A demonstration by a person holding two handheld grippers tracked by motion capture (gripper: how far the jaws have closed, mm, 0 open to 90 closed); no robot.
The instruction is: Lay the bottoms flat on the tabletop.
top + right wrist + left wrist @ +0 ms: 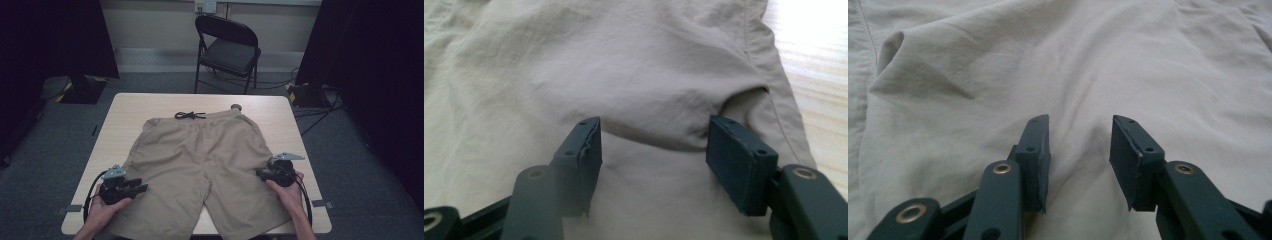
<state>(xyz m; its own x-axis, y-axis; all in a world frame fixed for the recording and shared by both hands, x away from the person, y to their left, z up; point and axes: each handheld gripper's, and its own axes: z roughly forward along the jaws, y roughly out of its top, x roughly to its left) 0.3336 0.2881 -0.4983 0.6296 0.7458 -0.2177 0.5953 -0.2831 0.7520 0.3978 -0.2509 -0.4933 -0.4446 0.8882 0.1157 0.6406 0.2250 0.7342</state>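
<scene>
Khaki shorts [200,165] spread flat on the bench [135,107], waistband at the far edge with the black drawstring [190,116] knotted, legs running toward the near edge. Left hand-held gripper [142,188] hovering low at the outer hem of one leg, jaws apart, nothing between them but a soft ridge of cloth below. Right hand-held gripper [260,173] at the opposite outer seam, jaws also spread wide, poised over a raised fold beside the pocket opening [744,97]. Risk from here, likely: closing on just the top layer, so the back panel stays behind and bunches. Another hazard: jaws biting too shallow on slippery fabric, letting the fold slide free on a lift. Uneven pulls from the two sides could skew the garment toward the bench edge. Both hands [107,207] low, forearms in from the near side, wrists turned inward so each tool aims across the fabric toward the middle.
</scene>
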